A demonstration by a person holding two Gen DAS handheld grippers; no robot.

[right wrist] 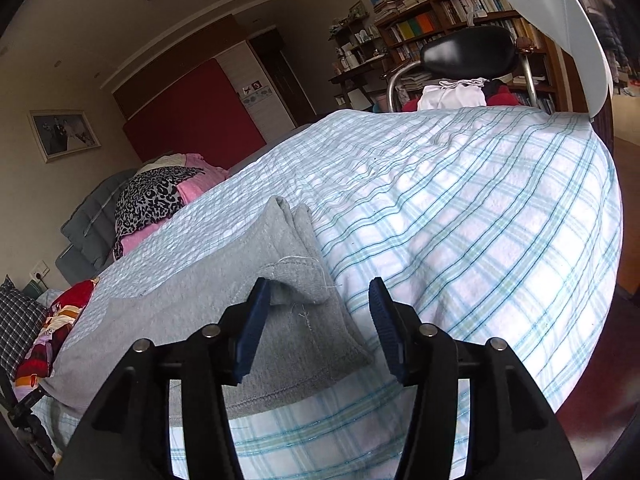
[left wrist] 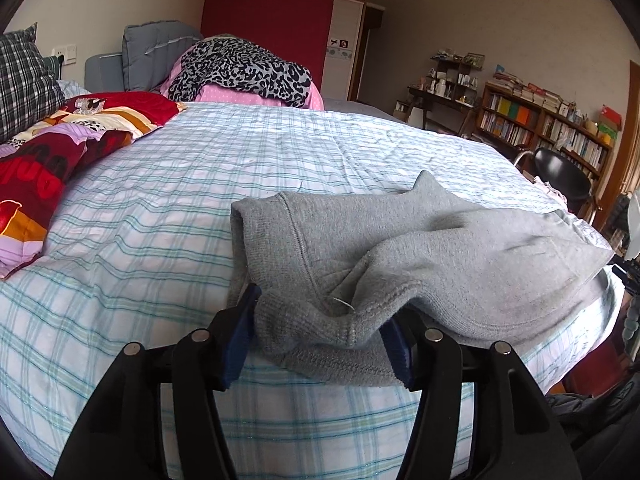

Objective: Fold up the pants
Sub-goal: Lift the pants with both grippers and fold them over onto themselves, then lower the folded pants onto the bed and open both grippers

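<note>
Both grippers' fingers (left wrist: 394,344) (right wrist: 252,332) gape wide around the grey pants (left wrist: 420,240) (right wrist: 224,288), gripping nothing.

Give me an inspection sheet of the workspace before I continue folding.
Surface: bed with blue-and-white plaid sheet, wrinkled.
Job's things: grey knit sweatpants, bunched near the bed's front edge, not folded flat.
Clutter: red patterned quilt, leopard-print cloth on a pink pile, checked pillow.
Grippers: left gripper open, jaws either side of a rumpled cuff; right gripper open over the pants' other end.
Cables: nothing seen.
Surroundings: wooden bookshelf, black chair, red wardrobe panel.
</note>
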